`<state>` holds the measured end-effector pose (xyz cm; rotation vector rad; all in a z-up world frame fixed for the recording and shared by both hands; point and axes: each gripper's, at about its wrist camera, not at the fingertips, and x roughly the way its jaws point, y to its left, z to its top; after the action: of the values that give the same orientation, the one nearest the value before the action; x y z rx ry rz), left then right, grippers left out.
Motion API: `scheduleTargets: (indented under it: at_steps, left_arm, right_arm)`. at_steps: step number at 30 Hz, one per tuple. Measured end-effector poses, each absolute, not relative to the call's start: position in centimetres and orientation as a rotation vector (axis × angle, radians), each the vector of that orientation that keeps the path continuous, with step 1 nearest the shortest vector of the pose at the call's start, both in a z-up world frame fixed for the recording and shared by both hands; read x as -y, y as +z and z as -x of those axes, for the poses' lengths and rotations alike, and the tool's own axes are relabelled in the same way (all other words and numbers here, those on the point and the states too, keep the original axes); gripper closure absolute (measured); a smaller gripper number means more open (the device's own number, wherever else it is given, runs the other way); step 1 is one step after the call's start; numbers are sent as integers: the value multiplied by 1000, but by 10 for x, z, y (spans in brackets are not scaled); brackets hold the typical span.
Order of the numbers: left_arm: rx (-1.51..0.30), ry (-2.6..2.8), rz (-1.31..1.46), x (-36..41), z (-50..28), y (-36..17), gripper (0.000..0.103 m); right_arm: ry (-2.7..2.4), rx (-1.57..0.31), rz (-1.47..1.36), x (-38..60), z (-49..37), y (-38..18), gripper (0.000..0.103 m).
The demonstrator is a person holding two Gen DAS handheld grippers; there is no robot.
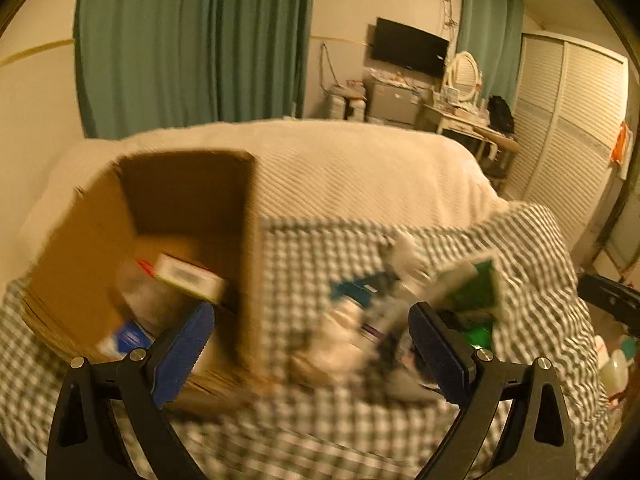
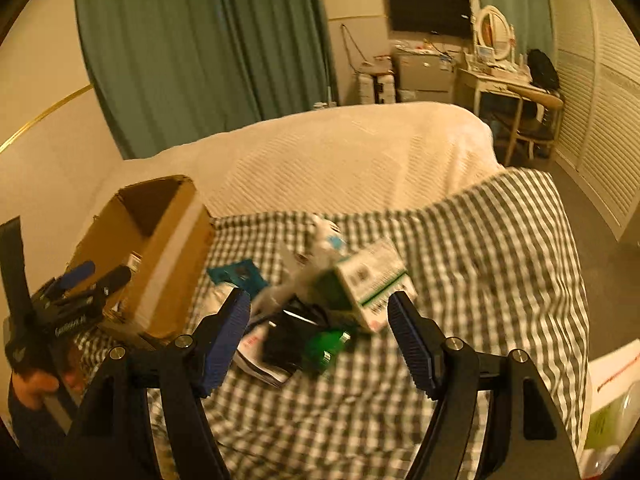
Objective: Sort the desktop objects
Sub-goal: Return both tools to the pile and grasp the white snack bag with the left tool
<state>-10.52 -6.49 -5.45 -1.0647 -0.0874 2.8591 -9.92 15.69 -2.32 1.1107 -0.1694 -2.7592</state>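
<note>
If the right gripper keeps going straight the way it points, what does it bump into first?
Probably the pile of small items on the checkered cloth: the right gripper, open and empty, points at the black pouch and green bottle. Blur makes depth uncertain.

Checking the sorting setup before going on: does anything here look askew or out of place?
The white-and-green box sits tilted on top of a loose heap of items on the checked cloth, beside the cardboard box rather than in it.
</note>
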Motion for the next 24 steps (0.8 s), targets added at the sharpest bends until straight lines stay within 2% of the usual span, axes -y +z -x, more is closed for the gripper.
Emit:
scheduleTargets:
  at_steps: [10,17,18,20,21,24]
  left_arm:
    - [-150,2687,1192,-15,109,-127,3]
    - [-152,2565,1250,-28,121,-166,3]
    - [-127,2528,1262,-28,125,-170,7]
    - [-91,2468,1288,-27,129,-178,36]
    - [-69,2443,1296,-26,130,-182,37]
    - [-28,2415,1261,-22,127,-181,51]
  right_arm:
    - [-2747,275,-1139,-200,88,-56,32]
    - [-2723,291,-1197,-202,100,-79,32]
    - [-2722,288,-1207,-201,102,-82,32]
    - [-2715,284,-1230,-198,106,-88,32]
    - [-2713,279,-1240,-197,108,-90,32]
    - [-2708,259,-1273,-190,114,-98,32]
